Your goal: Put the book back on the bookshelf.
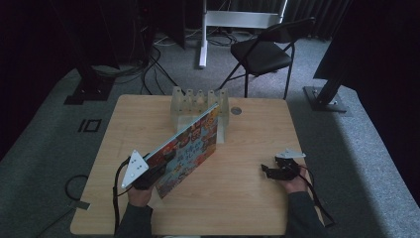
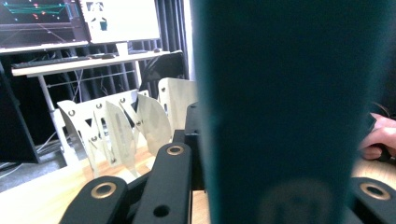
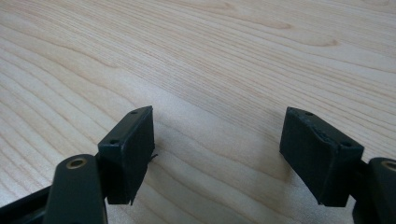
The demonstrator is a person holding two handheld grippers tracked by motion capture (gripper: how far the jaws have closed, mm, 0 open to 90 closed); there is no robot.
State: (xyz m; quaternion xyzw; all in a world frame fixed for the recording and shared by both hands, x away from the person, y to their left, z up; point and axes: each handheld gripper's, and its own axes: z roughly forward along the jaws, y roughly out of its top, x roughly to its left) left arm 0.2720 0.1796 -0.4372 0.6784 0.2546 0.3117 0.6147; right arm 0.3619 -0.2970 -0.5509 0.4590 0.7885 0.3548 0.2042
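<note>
Toward the left of the worktop [image 1: 247, 148] I have the left hand-held gripper [image 1: 157, 171] clamped on the lower corner of a large picture book [image 1: 190, 146], its colourful cover facing up and to my right. The book is lifted off the wood and tilted, its far top corner pointing at the pale slotted rack [image 1: 198, 106] that stands at the back edge. I judge I'm holding it edge-on like this so the thin side can slide between two of the rack's upright dividers. From the left gripper view, the book's dark teal back [image 2: 289, 107] rises right between the jaws, and the rack's curved fins [image 2: 116, 130] wait just beyond, so the line-up looks roughly right, though I cannot tell which slot it is aimed at.

My right hand-held gripper [image 1: 277, 171] rests low at the right side of the worktop, well apart from the book, jaws spread wide with nothing between them [image 3: 219, 154] but bare wood grain. I take it to be parked there to stay out of the way, ready to steady the book's free edge if it sags or catches a divider.
</note>
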